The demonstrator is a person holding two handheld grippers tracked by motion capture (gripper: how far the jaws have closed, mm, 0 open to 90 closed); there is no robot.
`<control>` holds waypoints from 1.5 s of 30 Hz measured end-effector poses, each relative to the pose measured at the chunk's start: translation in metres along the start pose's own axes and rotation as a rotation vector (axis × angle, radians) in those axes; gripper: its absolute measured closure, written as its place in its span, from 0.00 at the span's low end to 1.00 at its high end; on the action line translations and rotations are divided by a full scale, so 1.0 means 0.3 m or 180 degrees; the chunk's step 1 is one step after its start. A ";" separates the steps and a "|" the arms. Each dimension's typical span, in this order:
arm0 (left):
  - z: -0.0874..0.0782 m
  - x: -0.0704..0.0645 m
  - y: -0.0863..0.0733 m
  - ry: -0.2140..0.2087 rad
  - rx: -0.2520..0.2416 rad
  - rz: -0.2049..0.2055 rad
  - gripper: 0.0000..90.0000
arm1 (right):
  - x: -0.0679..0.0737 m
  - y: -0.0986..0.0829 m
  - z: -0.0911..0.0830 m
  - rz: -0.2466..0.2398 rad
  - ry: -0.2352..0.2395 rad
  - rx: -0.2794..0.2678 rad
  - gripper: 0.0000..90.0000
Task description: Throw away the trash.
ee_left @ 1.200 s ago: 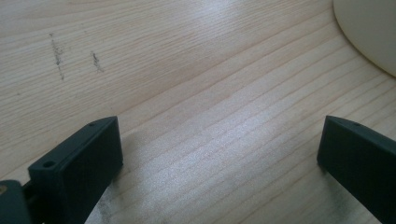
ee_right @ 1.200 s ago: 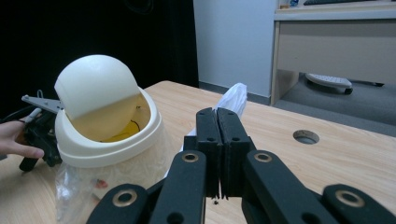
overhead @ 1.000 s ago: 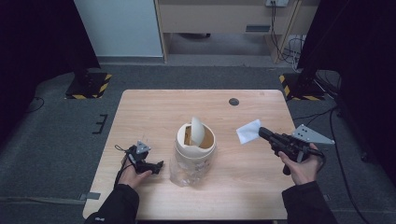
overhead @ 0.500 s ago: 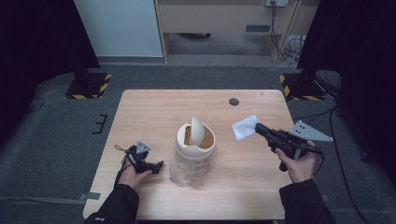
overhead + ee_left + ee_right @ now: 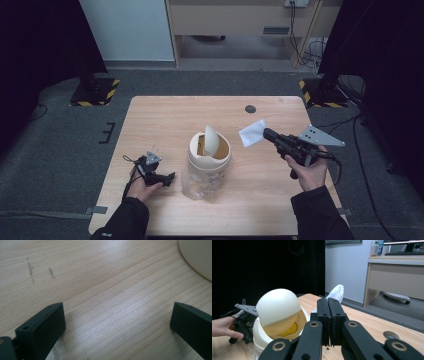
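High view, nearest first: the left gripper [image 5: 167, 179] lies low on the table [image 5: 165, 115] just beside the bin [image 5: 209, 162], its hand [image 5: 142, 186] resting behind it. In the left gripper view its fingers [image 5: 45, 327] stand wide apart with bare wood between them and nothing held, and the bin's cream edge shows at the upper right corner. Parked so close, it looks placed to steady the bin if needed, though it is not touching it now.

The bin stands near the table's middle, its clear liner [image 5: 197, 185] showing at the base. Its swing lid [image 5: 211, 140] is tipped up on edge, which leaves the mouth open; the right gripper view shows the yellowish inside below the tilted lid [image 5: 278, 308].

To the right and a little farther off, the right gripper [image 5: 266, 134] is held above the table, aimed toward the bin. Its fingers [image 5: 329, 320] are pressed tight together on a scrap of white plastic [image 5: 252, 132], which sticks out beyond their tips [image 5: 335, 293] and hangs clear of the table, apart from the bin. My reading is that the scrap is pinched by one edge so it can be carried over the rim and dropped in through the open lid
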State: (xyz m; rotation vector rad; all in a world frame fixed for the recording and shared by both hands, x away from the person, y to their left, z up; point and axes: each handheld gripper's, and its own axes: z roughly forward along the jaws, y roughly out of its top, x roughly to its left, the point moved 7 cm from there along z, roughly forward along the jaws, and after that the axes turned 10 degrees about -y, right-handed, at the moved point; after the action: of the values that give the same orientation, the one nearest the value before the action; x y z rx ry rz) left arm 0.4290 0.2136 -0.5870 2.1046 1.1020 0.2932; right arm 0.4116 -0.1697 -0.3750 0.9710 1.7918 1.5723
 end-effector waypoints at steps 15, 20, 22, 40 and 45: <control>0.000 0.000 0.000 0.0000 0.0000 0.0001 0.00 | 0.093 0.031 0.068 -0.0033 0.0168 -0.0021 0.99; 0.000 0.000 0.000 0.0000 -0.0001 0.0000 0.00 | 0.112 0.028 0.086 -0.0043 0.0188 -0.0004 0.99; 0.000 0.000 0.000 0.0000 -0.0001 0.0000 0.00 | 0.117 0.027 0.091 -0.0051 0.0200 0.0001 0.99; 0.000 0.000 0.000 0.0000 0.0000 0.0001 0.00 | 0.155 -0.015 0.115 -0.0128 0.0252 0.0192 0.99; 0.000 0.000 0.000 0.0000 0.0000 0.0001 0.00 | 0.164 -0.026 0.122 -0.0109 0.0275 0.0258 0.99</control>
State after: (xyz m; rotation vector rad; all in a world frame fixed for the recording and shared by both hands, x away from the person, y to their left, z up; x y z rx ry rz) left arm 0.4290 0.2136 -0.5870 2.1046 1.1018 0.2934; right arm 0.4109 -0.1088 -0.3859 0.9169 1.9347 1.5527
